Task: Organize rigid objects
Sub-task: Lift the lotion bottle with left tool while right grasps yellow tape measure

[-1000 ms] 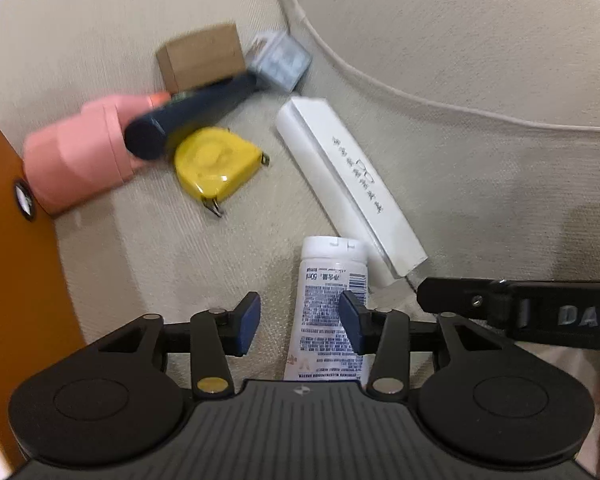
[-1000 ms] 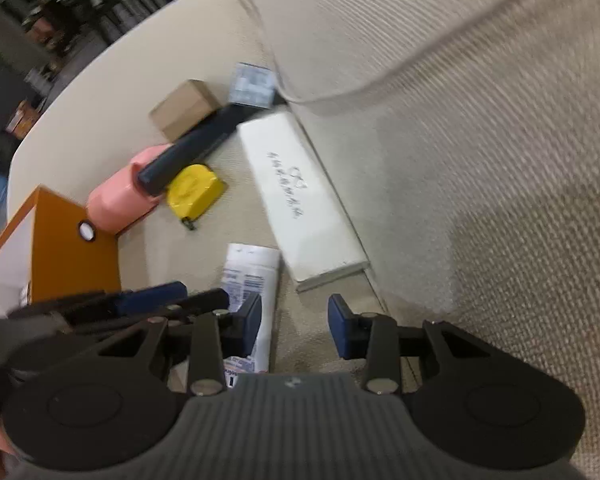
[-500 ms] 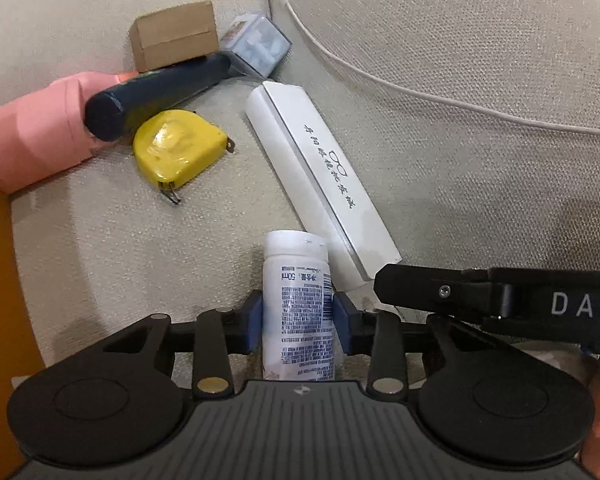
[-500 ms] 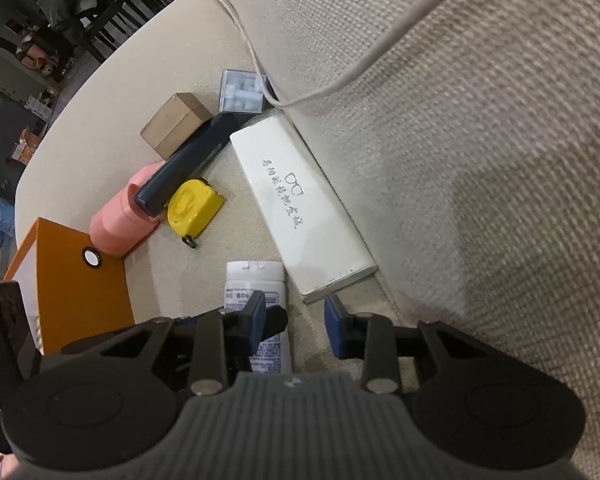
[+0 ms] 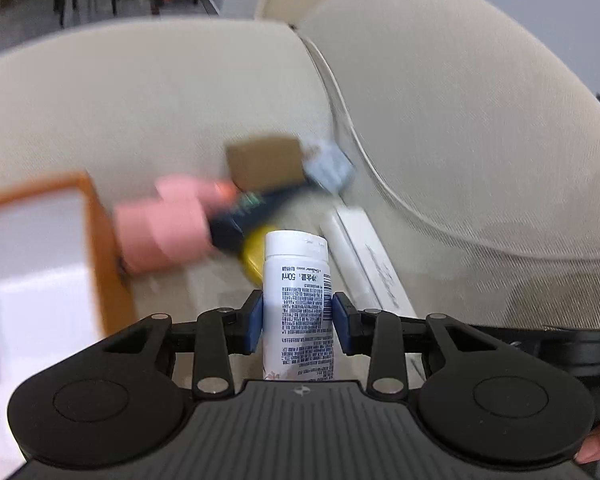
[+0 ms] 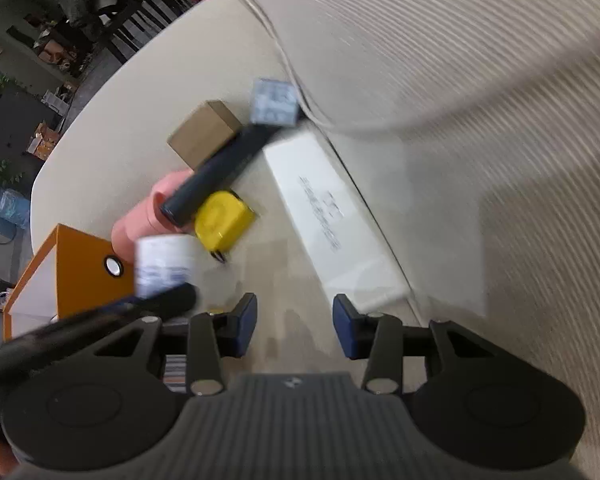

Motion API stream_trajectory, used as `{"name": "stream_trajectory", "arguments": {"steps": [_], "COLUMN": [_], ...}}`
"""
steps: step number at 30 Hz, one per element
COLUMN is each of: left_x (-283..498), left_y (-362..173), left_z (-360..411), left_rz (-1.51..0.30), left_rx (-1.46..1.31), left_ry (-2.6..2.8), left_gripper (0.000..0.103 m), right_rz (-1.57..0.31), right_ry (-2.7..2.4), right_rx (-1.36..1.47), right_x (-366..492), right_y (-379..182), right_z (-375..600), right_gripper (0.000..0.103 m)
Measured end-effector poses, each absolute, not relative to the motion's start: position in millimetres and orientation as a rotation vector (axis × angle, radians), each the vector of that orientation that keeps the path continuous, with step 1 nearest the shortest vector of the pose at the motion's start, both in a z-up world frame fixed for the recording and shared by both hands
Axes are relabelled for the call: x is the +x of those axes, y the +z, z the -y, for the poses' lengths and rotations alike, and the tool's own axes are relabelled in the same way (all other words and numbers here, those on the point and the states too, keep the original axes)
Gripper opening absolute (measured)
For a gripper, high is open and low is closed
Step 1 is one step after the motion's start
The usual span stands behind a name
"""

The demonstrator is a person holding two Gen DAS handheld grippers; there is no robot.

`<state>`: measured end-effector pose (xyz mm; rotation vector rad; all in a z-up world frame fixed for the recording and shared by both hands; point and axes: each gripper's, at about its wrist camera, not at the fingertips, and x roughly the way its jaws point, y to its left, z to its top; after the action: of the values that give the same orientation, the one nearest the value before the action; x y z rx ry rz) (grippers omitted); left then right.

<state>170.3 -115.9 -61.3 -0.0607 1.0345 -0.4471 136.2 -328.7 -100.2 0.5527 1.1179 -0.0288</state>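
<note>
Between the left claw [image 5: 297,318] pads sits the white bottle [image 5: 297,300], gripped mid-body above the sofa [image 5: 140,100], near the orange box [image 5: 104,256]; likely light, stiff, slick plastic. Right claw [image 6: 294,325] gapes wide, carrying nothing.

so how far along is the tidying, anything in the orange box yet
Nothing can be made out in the orange box. In hand: the left gripper is shut on the white bottle. The right gripper is open and holds nothing. Left on the sofa: yellow tape measure, pink cup, dark tube, cardboard box, white case.
</note>
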Motion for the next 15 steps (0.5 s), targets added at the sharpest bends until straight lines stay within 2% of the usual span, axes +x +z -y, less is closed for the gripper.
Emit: {"name": "stream_trajectory", "arguments": {"steps": [3, 5, 11, 12, 15], "left_x": [186, 195, 220, 223, 227], "left_y": [-50, -44, -33, -33, -40], "left_z": [106, 95, 70, 70, 74], "left_rz": [-1.011, -1.004, -0.984, -0.988, -0.995], "left_rx": [-0.035, -0.042, -0.077, -0.068, -0.054], "left_ry": [-0.414, -0.392, -0.353, -0.358, -0.374], "left_gripper": [0.041, 0.041, 0.041, 0.041, 0.041], "right_rz": [-1.109, -1.116, -1.058, -1.062, -1.066], "right_ry": [0.024, 0.068, 0.231, 0.229, 0.194], "right_rx": [0.485, 0.416, 0.242, 0.205, 0.122], "right_x": [159, 176, 217, 222, 229], "right_y": [-100, -102, -113, -119, -136], "right_z": [312, 299, 260, 255, 249], "right_gripper": [0.043, 0.049, 0.051, 0.053, 0.069]}}
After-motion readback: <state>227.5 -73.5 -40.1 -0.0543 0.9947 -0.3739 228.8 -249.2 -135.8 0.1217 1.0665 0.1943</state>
